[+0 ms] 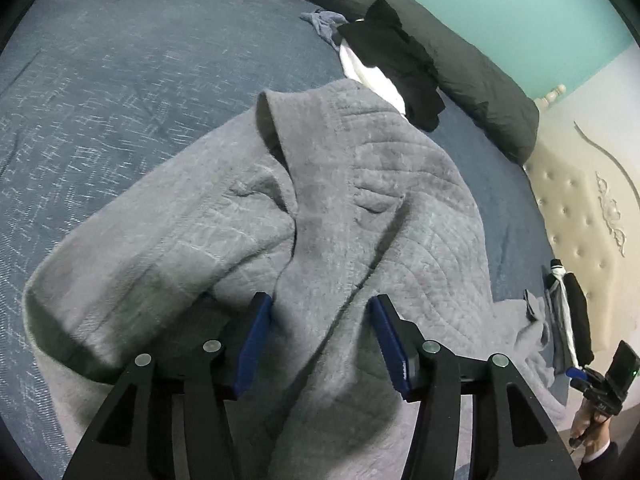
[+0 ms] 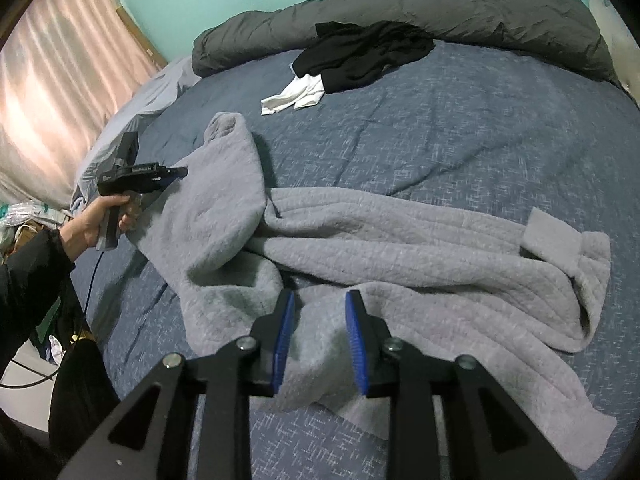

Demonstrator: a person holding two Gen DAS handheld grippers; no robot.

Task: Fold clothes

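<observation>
Grey fleece garment [image 2: 400, 240] lies rumpled, unfolded on the bed [image 2: 440, 120]; both jaws stand apart and empty above it, left wider; black clothes [image 2: 360, 56] beyond wait

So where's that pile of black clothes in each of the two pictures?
Left wrist view: black clothes upper right of centre, against the dark grey rolled duvet.
Right wrist view: black clothes top centre, before the same duvet.
Shared landmark: the white garment poking out beneath them.
</observation>
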